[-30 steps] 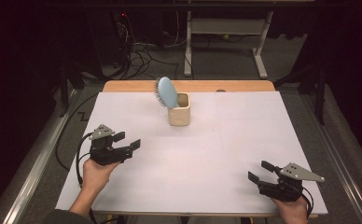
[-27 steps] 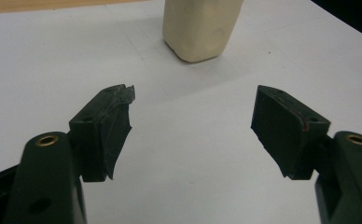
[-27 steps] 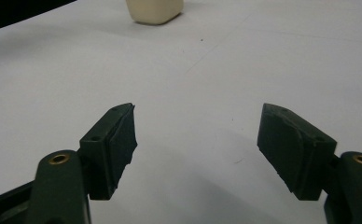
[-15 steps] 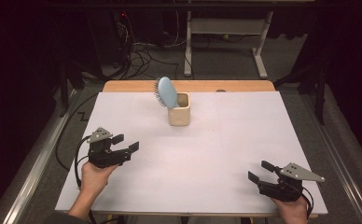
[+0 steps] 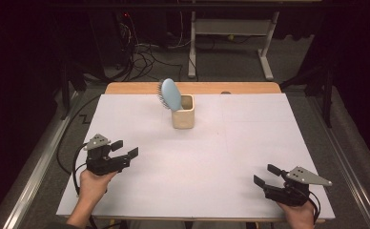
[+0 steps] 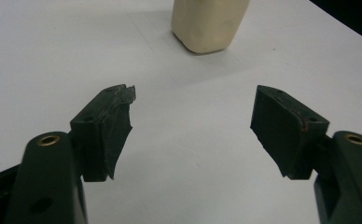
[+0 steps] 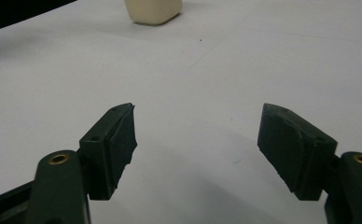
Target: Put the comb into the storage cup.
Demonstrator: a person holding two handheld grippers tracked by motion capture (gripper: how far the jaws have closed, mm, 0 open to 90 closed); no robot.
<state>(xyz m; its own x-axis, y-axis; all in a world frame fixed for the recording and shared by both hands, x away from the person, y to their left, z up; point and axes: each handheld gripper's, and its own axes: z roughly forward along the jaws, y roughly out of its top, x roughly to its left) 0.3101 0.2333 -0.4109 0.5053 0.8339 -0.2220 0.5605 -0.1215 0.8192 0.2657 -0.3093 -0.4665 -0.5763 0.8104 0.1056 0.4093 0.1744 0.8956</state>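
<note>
On a white paper-covered table (image 5: pixel 231 162), a pale blue oval hairbrush (image 5: pixel 170 94) stands head-up in a cream square-sided cup (image 5: pixel 183 112) near the far edge, its bristles facing left and its handle hidden inside the cup. The brush leans toward the cup's left rim. Both tools sit well apart from it, near the person's side. The left gripper (image 5: pixel 124 150), held in a bare hand (image 5: pixel 91 185), hovers low over the paper with its jaws standing apart and nothing between them; its own view looks past its black pads (image 6: pixel 108 131) straight at the foot of the cup (image 6: pixel 209 23). The right gripper (image 5: pixel 267 174) rests at the near right corner, jaws likewise parted and empty, with the cup (image 7: pixel 154 10) far off at the top of its view.

The work appears to be at its reach stage: no contact has been made with brush or cup. Judging by its aim, the left gripper seems the likelier to go first. The next move would call for a long forward travel and a rise to the height of the brush head, then a grip across its narrow edge, with care not to tip the light cup while lifting.
</note>
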